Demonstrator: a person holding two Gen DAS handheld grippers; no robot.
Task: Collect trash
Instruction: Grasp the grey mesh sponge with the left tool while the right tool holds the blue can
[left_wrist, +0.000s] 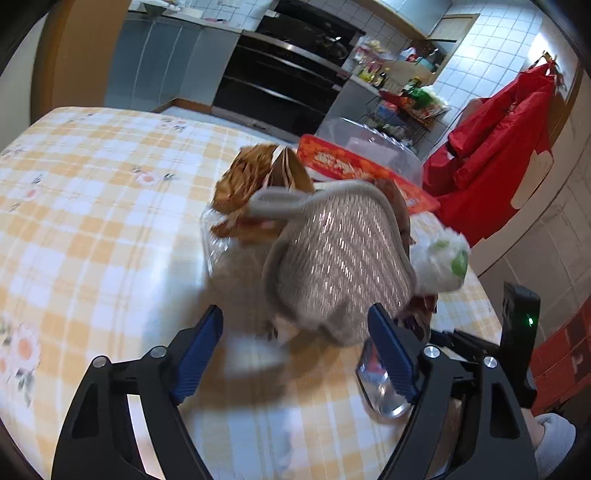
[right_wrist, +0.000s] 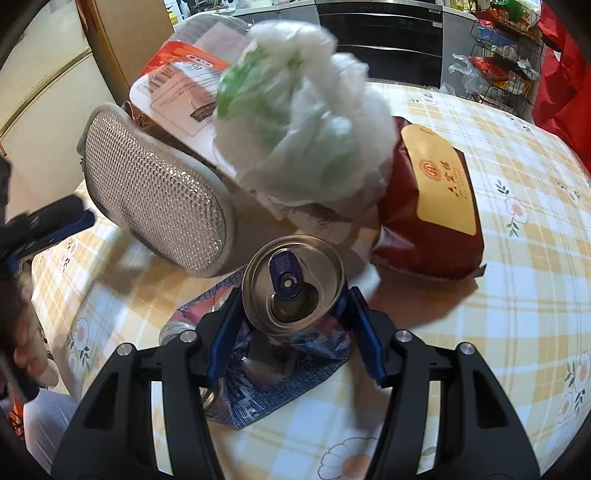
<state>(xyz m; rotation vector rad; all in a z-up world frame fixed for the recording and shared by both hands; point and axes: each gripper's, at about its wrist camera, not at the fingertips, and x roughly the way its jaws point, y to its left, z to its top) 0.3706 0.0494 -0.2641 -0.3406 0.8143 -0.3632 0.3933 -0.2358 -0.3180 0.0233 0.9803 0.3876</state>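
Observation:
A pile of trash lies on the checked tablecloth (left_wrist: 92, 206): a grey mesh slipper (left_wrist: 336, 258) (right_wrist: 155, 192), a white and green plastic bag (left_wrist: 443, 262) (right_wrist: 303, 114), a red box (left_wrist: 362, 170) (right_wrist: 173, 85), brown wrappers (left_wrist: 251, 181) and a dark red pouch (right_wrist: 428, 206). My left gripper (left_wrist: 295, 354) is open and empty just in front of the slipper. My right gripper (right_wrist: 291, 328) is shut on a crushed drink can (right_wrist: 291, 284), top facing the camera, above the table near the pile. The can also shows in the left wrist view (left_wrist: 380, 391).
A clear plastic lid (left_wrist: 373, 140) lies behind the red box. Kitchen cabinets and a black oven (left_wrist: 288, 85) stand beyond the table. A red garment (left_wrist: 495, 147) hangs at the right. A wire rack with packets (right_wrist: 502, 55) stands past the table's far edge.

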